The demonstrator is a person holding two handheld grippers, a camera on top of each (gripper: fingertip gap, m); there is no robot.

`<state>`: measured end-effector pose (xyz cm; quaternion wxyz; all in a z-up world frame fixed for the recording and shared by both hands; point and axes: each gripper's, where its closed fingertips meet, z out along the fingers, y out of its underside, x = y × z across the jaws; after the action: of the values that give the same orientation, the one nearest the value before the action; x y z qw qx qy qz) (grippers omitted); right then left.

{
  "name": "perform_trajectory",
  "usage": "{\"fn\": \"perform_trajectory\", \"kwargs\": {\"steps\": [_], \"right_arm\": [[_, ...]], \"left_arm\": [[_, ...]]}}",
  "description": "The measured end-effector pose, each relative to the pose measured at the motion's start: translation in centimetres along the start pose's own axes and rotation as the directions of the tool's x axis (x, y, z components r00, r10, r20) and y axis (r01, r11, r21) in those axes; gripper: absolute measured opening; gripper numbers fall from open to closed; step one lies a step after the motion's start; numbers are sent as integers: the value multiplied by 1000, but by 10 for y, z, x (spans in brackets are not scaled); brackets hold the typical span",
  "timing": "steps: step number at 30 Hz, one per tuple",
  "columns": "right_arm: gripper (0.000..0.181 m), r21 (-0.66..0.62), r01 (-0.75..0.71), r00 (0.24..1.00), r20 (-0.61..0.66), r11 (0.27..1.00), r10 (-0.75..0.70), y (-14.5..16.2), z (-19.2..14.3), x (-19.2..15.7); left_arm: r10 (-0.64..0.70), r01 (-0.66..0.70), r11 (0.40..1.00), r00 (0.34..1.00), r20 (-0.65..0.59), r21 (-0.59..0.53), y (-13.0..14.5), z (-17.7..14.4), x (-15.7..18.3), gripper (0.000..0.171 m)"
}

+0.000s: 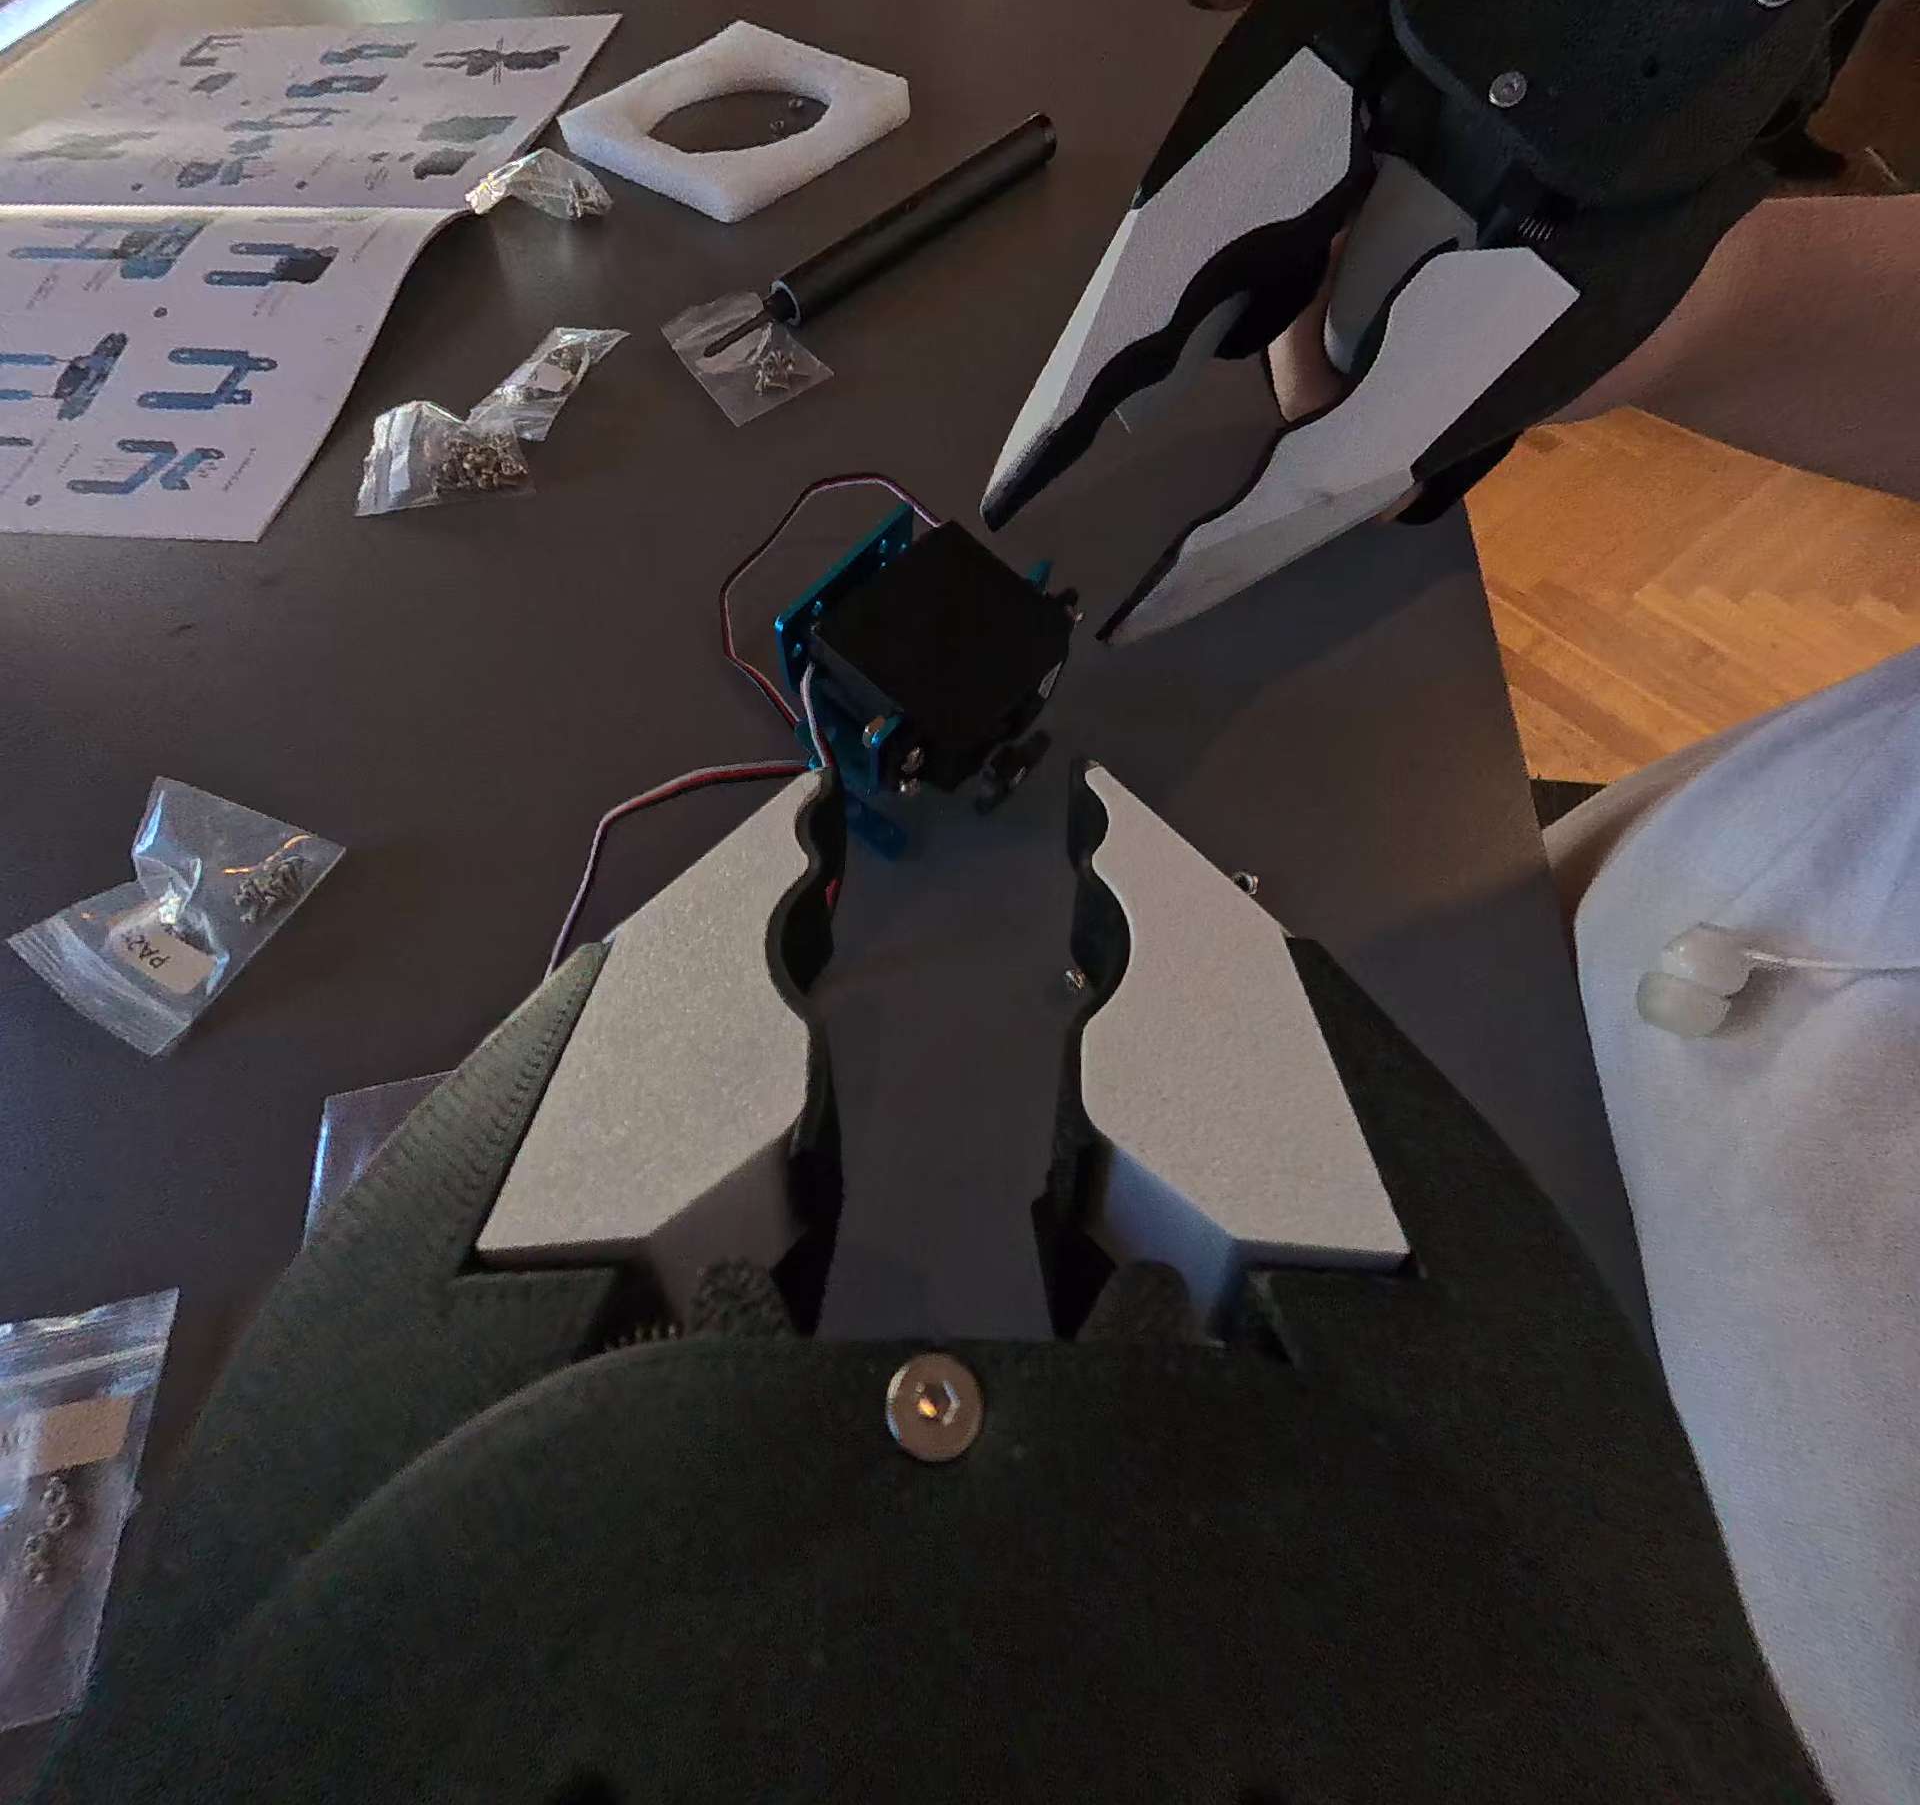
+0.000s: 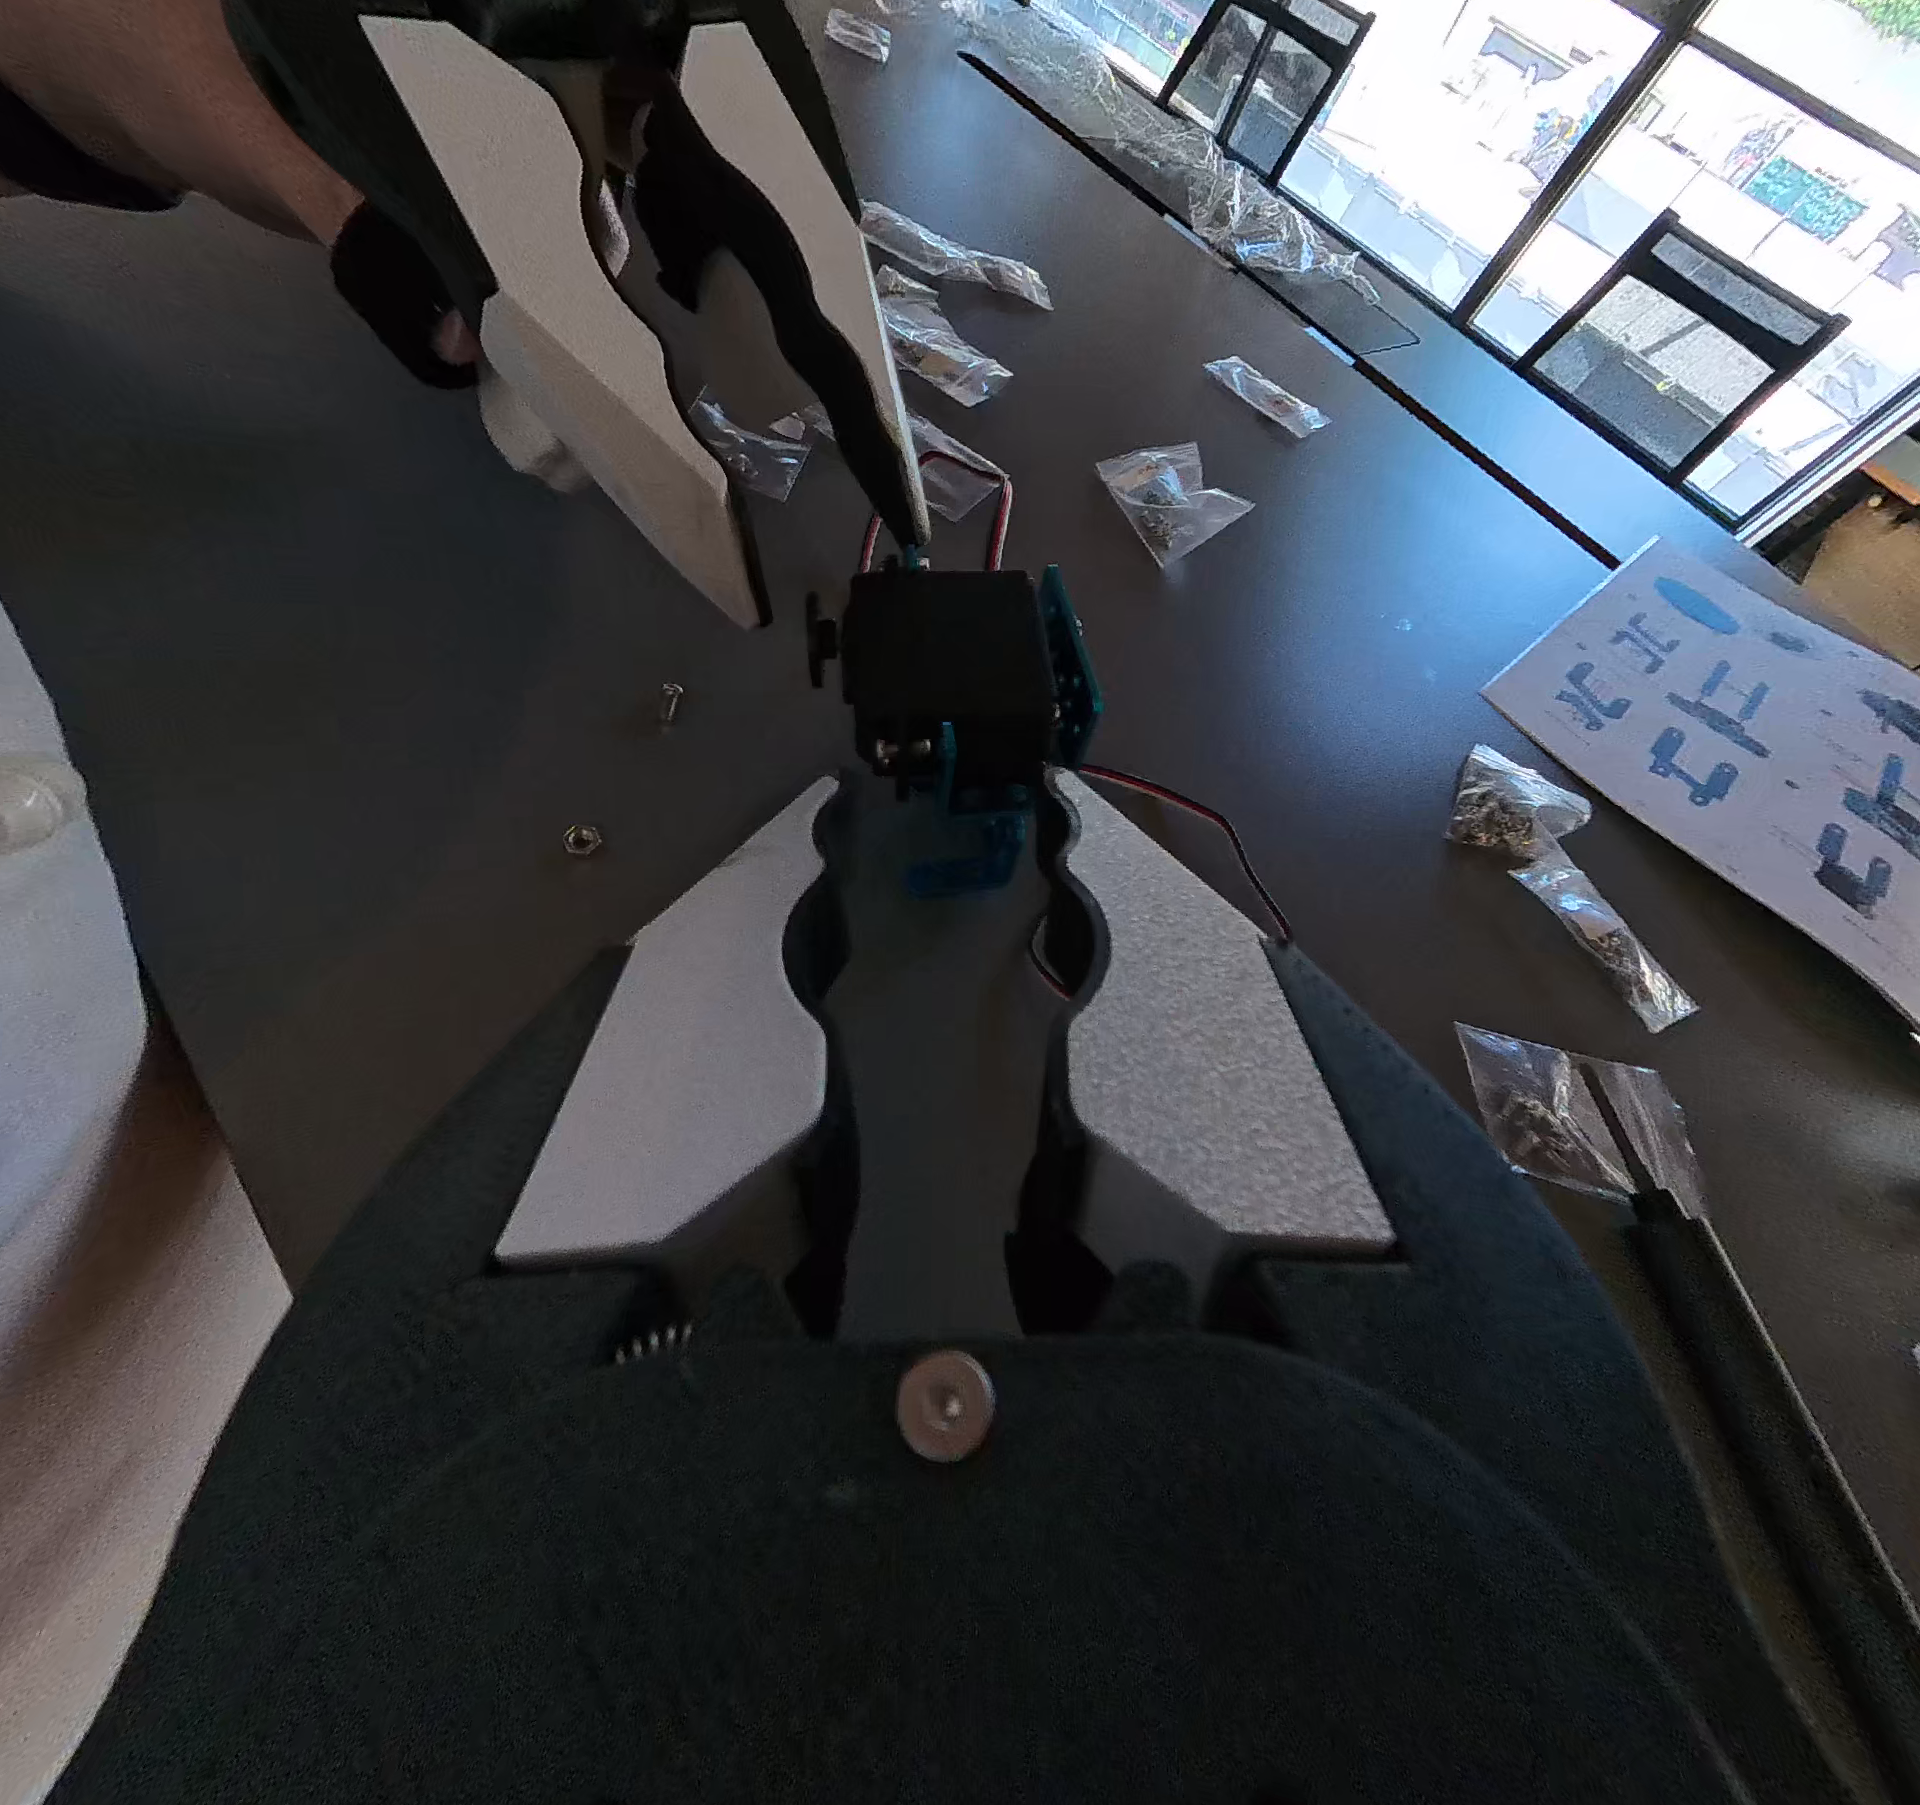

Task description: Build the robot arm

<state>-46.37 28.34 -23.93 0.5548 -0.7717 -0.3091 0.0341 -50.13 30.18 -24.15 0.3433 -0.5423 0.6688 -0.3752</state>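
The servo point(image 1: 940, 659) is flanked by both tools on the counter point(image 1: 416, 664). The left tool point(image 1: 951, 781) and right tool point(image 2: 940, 791) are released, nothing gripped.

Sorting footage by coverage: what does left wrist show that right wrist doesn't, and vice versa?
Only the left wrist view: a white foam frame and the whole black screwdriver, its tip on a small bag.

Only the right wrist view: a loose nut, windows, two chairs.

Both: the black servo in its blue bracket on the dark table, both open grippers facing it, left gripper and right gripper, plus the instruction sheet and screw bags.
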Motion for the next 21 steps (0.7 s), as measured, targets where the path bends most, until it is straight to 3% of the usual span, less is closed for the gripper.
{"fn": "perform_trajectory", "kwargs": {"steps": [21], "right_arm": [[15, -3, 3, 1000, 30, 1000, -3, 0, 3, -3]], "left_arm": [[-31, 31, 999, 999, -12, -15, 8, -1, 4, 43]]}}
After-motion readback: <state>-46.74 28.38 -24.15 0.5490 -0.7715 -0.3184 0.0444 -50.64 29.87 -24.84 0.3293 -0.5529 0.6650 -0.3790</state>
